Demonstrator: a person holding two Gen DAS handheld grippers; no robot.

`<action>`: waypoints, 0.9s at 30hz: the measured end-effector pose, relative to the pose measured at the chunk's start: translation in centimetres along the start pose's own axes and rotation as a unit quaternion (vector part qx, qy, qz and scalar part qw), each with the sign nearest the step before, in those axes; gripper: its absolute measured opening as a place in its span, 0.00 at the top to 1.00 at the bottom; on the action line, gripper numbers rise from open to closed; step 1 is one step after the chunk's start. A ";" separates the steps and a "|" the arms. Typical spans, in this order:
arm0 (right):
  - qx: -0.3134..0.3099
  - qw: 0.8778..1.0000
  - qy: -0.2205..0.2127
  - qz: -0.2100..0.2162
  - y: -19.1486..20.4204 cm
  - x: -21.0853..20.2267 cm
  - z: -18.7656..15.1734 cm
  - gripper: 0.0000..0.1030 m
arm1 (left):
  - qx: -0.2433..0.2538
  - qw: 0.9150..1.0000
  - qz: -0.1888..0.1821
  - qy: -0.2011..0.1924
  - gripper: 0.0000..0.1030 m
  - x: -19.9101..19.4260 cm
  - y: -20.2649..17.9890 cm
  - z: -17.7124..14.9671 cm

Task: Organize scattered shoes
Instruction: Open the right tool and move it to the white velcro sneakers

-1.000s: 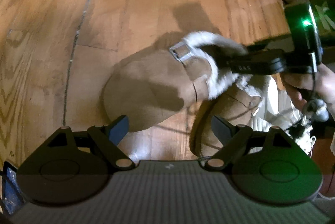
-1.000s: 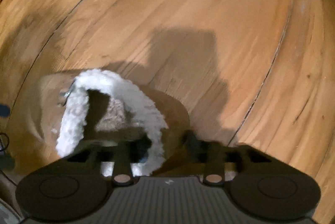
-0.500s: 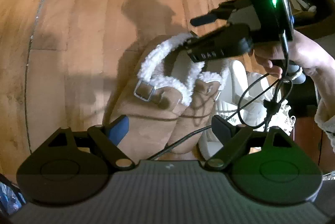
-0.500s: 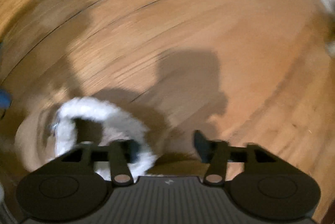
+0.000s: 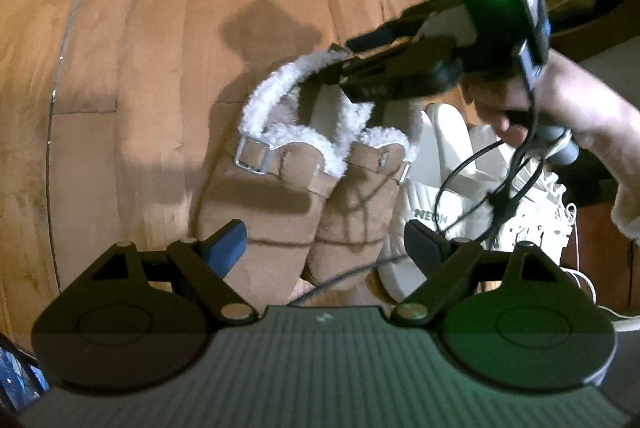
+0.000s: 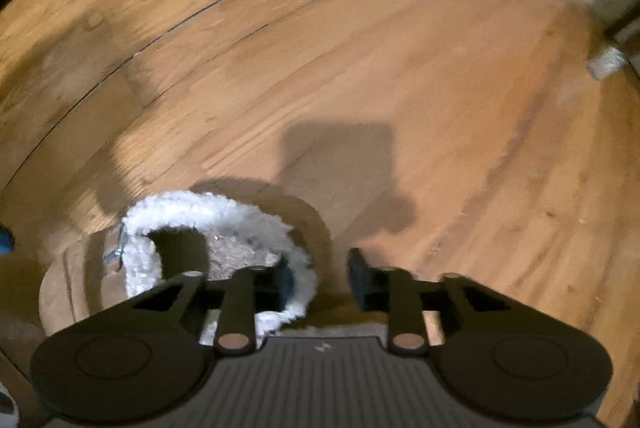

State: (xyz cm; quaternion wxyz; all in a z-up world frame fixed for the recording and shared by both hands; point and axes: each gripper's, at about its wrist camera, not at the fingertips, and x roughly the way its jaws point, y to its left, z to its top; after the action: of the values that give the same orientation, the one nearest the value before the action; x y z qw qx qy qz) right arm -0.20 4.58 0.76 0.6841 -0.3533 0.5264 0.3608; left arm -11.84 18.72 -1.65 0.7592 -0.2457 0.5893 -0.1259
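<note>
Since a second ago the right gripper (image 6: pixel 318 278) has let go of the fleece collar it pinched: its jaws have just been opening, one finger inside the heel opening and one outside it, with no squeeze on the collar. The tan fleece-lined clog (image 5: pixel 264 199) now lies on the wood floor (image 5: pixel 160 27) just beside its mate (image 5: pixel 360 203), toes near, heels far, white slides (image 5: pixel 432 163) to their right. The left gripper (image 5: pixel 324 240) hangs wide open and empty over the toes, nearer that end, while the right one is directly over the heel.
</note>
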 end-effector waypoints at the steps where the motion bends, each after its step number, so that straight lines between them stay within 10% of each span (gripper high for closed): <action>1: 0.015 1.000 -0.004 0.003 -0.6 -0.5 0.0 0.33 | 0.003 1.000 -0.001 -0.001 0.16 -0.1 -0.2 -0.1; 10: 0.266 0.962 0.066 0.000 -10.2 -1.0 -3.2 0.25 | 0.025 1.000 -0.004 0.001 0.16 -0.3 -1.9 -0.6; 17: 0.412 0.887 0.127 0.167 -12.5 3.4 -7.8 0.45 | 0.016 1.000 -0.016 0.000 0.16 0.2 -2.6 -0.3; 22: 0.396 0.892 0.129 0.172 -12.0 1.9 -10.1 0.43 | 0.032 0.999 -0.022 0.012 0.16 1.7 -4.5 0.0; 27: 0.382 0.919 0.074 0.068 -18.8 -6.5 -15.3 0.30 | 0.089 0.994 -0.048 0.037 0.16 4.4 -9.4 0.6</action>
State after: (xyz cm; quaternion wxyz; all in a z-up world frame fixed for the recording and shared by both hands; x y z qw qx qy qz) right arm 7.79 -18.63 6.00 0.6999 -0.0543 0.6961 0.1504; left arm -9.12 8.84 -0.29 0.7487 -0.2000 0.5912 -0.2237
